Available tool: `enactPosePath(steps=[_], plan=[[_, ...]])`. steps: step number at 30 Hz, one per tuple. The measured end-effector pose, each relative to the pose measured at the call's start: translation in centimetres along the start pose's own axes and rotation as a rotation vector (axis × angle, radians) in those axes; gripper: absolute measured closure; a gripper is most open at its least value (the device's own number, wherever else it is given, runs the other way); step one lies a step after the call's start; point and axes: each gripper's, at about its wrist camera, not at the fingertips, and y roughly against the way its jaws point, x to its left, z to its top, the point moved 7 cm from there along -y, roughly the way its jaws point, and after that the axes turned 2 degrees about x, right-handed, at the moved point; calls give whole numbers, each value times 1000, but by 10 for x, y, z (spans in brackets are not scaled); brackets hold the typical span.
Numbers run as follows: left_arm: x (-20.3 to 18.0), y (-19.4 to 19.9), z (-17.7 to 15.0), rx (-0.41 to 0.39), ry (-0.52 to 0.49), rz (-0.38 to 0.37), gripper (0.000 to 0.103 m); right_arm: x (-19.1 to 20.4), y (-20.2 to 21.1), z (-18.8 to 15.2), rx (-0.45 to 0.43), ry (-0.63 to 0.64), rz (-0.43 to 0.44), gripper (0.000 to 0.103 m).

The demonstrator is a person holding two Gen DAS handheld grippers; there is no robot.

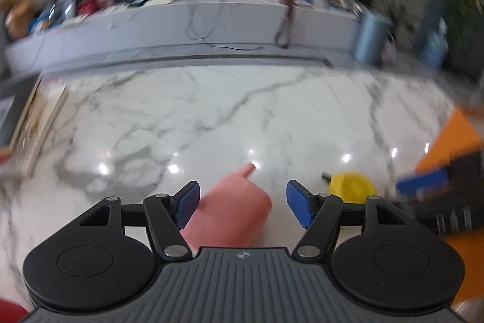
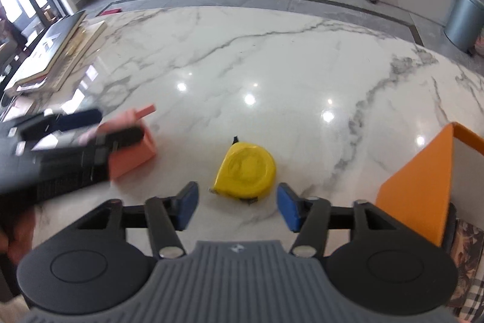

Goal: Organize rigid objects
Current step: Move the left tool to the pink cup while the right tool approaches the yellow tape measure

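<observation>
Left of yellow tape measure point(image 2: 245, 169) on marble worktop point(image 2: 272, 65): pink block point(image 1: 233, 209), partly hidden, between spread left tool point(image 1: 243, 203). Right tool point(image 2: 238, 206) spread just short of tape. Orange box point(image 2: 420, 189) at right, cut off.

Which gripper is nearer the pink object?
Left. The left gripper is open with the pink object between its fingers; the right gripper is off to its side, open before the yellow tape measure.

Two low wrist views facing forward, sharing yellow tape measure point(image 2: 245, 170), marble table point(image 1: 242, 111)
</observation>
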Motion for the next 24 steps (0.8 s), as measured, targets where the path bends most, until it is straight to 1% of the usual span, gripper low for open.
enactPosePath(steps=[2,4,6,9,10,16,18,19,21,22,24], plan=[[-5,-1,-6,8,-66,28,26,-2,-7,3,9,-18,-3,42],[-6,-4,-10,20,-86,34,26,-3,-15,7,22,-34,-11,41],[-4,-5,-13,27,-76,28,26,-4,-22,9,31,-47,-13,41],[-3,-7,-14,31,-57,11,31,-4,-31,12,42,-52,-21,40],[-3,-9,-14,35,-52,8,31,-5,-34,12,45,-52,-27,40],[-9,-19,-17,56,-80,16,31,-3,-44,12,58,-32,-42,40],[-8,-21,-18,68,-68,17,33,-3,-47,10,61,-27,-46,40],[-7,-22,-19,74,-61,19,36,-3,-47,10,54,-19,-50,41],[-5,-24,-20,83,-45,20,38,0,-48,9,51,12,-63,41],[-5,-24,-20,86,-38,15,41,1,-49,9,51,31,-68,43],[-4,-25,-21,89,-29,16,41,4,-49,8,50,74,-89,45]])
